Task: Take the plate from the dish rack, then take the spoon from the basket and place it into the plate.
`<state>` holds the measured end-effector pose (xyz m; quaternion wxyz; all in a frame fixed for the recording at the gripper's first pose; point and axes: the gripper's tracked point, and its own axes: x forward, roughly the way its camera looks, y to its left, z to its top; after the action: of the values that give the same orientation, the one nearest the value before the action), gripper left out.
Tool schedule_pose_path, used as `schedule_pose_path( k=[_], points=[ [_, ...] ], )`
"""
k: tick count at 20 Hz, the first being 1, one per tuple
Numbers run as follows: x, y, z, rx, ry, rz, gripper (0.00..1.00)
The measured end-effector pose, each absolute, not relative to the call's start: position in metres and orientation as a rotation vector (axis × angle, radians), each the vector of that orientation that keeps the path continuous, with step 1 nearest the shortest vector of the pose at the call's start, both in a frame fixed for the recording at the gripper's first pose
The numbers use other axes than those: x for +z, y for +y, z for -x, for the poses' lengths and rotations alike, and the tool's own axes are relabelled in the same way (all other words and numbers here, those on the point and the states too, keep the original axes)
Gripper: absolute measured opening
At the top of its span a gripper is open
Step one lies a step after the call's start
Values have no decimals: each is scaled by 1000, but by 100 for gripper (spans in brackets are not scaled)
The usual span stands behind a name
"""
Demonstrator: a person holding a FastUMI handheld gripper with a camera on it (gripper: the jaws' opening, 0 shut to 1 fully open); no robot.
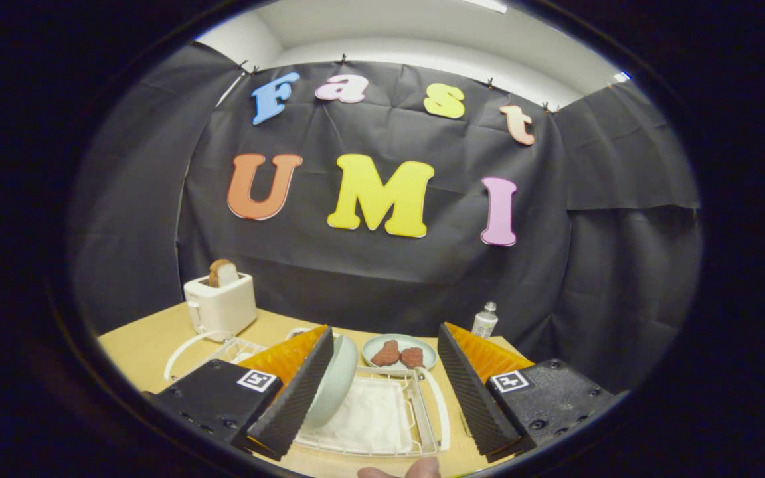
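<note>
- One gripper (382,385), its two ridged fingers spread wide and pressing on nothing.
- One pale green round plate (333,388) stands on edge in the one white wire dish rack (422,418), leaning against the inner face of the left finger; the right finger is well apart from it.
- One white cloth or mat (372,418) lies in the rack's floor between the fingers.
- One second pale green plate (400,353) lies flat on the tan wooden table (150,342) beyond the rack, carrying two reddish-brown pieces of food (397,355).
- One white toaster (221,307) stands at the far left of the table, with one slice of brown bread (223,272) upright in its slot.
- One small clear bottle with a white cap (485,320) stands near the back wall, beyond the right finger; its label is too small to read.
- Two square black-and-white marker tags (256,380), one on each finger mount.
- A white wire frame (203,348) lies left of the rack; whether it is the basket, and whether a spoon is there, cannot be told.
- Fingertips of a person (399,470) show below the rack.
</note>
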<state>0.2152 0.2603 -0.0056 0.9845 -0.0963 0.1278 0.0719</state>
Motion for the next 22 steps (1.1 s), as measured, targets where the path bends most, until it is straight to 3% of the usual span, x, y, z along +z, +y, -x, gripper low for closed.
schedule_pose_path(
  k=[8, 12, 14, 18, 19, 22],
  points=[
    [-52, 296, -249, 142, 420, 250, 100],
    [-65, 297, -256, 94, 485, 322, 89],
    [-68, 295, -256, 69, 512, 340, 81],
    [-61, 289, -256, 5, 521, 385, 45],
    [-62, 288, -255, -8, 523, 396, 30],
    [-54, 282, -256, -61, 520, 444, 24]
  ],
)
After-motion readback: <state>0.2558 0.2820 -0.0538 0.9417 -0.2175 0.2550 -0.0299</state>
